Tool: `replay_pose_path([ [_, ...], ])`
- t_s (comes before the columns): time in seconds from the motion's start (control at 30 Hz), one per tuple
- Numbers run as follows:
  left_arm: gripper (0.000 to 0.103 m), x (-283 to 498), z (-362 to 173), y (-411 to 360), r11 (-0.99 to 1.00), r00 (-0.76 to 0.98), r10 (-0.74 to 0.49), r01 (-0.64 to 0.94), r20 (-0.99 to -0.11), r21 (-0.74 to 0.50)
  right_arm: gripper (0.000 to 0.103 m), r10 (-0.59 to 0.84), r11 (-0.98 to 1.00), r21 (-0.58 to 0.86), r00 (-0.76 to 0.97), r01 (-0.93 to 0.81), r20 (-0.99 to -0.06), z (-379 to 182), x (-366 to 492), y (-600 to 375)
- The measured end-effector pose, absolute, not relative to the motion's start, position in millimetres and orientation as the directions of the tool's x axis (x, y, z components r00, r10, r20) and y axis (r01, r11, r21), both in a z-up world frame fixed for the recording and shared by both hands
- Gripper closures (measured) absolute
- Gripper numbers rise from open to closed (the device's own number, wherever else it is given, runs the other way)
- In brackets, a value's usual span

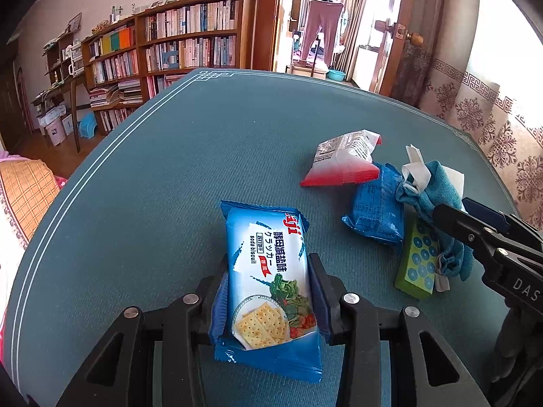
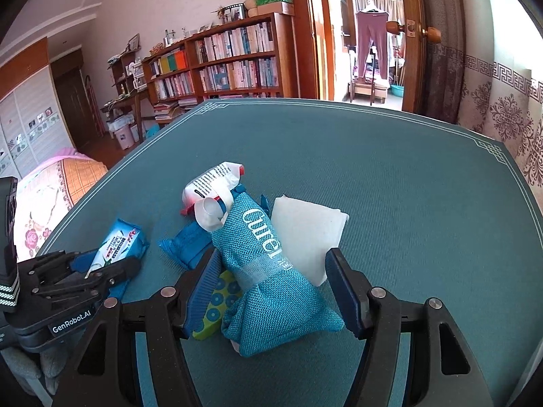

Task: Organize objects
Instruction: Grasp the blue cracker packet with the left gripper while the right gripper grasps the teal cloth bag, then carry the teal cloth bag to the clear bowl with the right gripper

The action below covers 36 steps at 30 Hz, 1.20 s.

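My left gripper [image 1: 269, 291] is shut on a blue soda biscuit packet [image 1: 268, 271] over the green table [image 1: 152, 203]; it also shows in the right wrist view [image 2: 117, 240]. My right gripper [image 2: 271, 271] is open, its jaws either side of a teal cloth pouch [image 2: 268, 271] that lies between them. The pouch rests partly on a green spotted box [image 2: 219, 300]. Beside it lie a dark blue packet [image 1: 376, 203], a red and white packet [image 1: 342, 162] and a white tissue [image 2: 305, 234]. The right gripper appears in the left wrist view [image 1: 451, 220].
The table's front and left edges are near. A bed [image 2: 51, 196] stands to the left. Bookshelves [image 1: 176, 44], a doorway [image 2: 370, 44] and a curtained window lie beyond the table.
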<state>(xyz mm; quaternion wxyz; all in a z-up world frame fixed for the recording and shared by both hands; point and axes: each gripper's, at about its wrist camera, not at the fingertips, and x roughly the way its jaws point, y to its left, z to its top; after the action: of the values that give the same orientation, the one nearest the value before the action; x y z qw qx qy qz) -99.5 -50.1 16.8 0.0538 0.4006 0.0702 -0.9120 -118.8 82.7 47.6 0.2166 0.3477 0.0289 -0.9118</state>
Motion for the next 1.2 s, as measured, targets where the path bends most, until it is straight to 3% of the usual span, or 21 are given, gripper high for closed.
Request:
replay_pose_path([
  [0.2,0.059,-99,16,-49,-0.985,-0.675,-0.038,0.148,-0.737,-0.085,0.039,-0.373,-0.901,0.089,-0.652,0.426,-0.66,43,-113,83],
  [0.47,0.059,-100,17,-48,-0.986,-0.679,-0.03,0.142,-0.733,-0.092,0.055,-0.355,-0.91,0.087,-0.654,0.405,-0.668,40,-101,87],
  [1.2,0.059,-97,18,-44,-0.986,-0.686,-0.012,0.128,-0.728,-0.104,0.057,-0.431,-0.902,0.308,-0.613,0.302,-0.661,44,-43,157],
])
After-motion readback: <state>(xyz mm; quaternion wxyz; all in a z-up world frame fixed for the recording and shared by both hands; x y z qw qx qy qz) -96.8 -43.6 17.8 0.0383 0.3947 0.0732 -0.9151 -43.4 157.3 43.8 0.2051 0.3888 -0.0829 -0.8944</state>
